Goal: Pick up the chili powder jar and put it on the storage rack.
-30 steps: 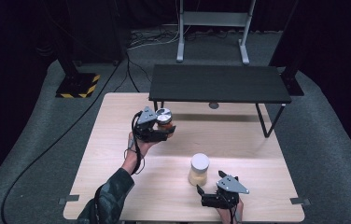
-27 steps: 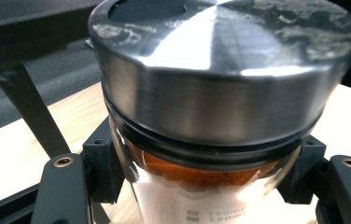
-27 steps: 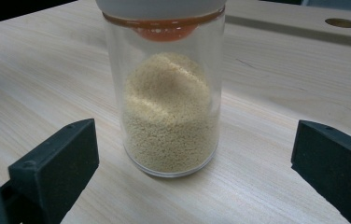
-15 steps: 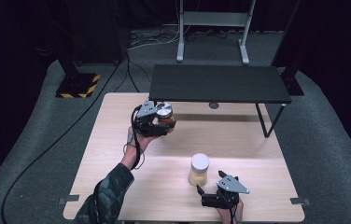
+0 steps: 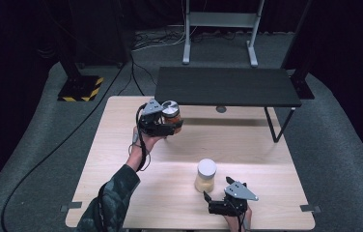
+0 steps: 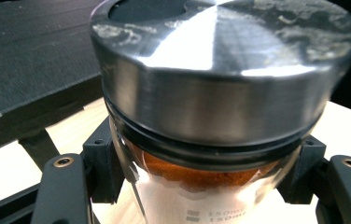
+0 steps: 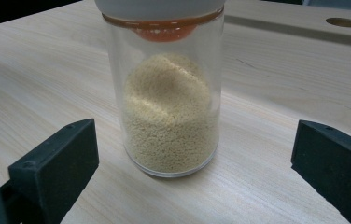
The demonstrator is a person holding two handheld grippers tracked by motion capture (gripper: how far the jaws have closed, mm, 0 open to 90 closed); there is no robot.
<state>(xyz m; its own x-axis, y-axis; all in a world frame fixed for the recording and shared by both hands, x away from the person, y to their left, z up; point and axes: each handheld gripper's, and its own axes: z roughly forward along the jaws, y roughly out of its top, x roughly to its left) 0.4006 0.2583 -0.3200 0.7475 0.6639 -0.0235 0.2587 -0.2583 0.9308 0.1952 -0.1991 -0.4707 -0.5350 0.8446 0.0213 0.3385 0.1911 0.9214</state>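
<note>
- Lifting: left gripper [image 5: 170, 126] has carried the metal-lidded jar [image 5: 172, 114] up and a bit farther off the worktop [image 5: 121, 116] compared with a second ago; the jar now hangs in the air at the far left, just near of the black shelf [image 5: 225, 86].
- Judgement: the pick is done and the carry phase is on; the shelf looks like the likely drop spot, not certain.
- Left gripper state: jaws clamped on the glass body below the lid, one on each side, firm hold, jar upright.
- Jar look: clear glass, brushed silver lid [image 6: 220, 60] with smudges on top, dark seal ring under it, orange-brown contents, printed volume marks low on the wall.
- Right gripper [image 5: 207, 200] rests at the near edge of the worktop, unmoved, jaws spread wide, holding nothing.
- Grain jar [image 7: 166, 100] stands upright on the worktop just beyond those open jaws, untouched; white lid, orange seal, pale fine grains filling the lower half and more.
- Two jars well apart.
</note>
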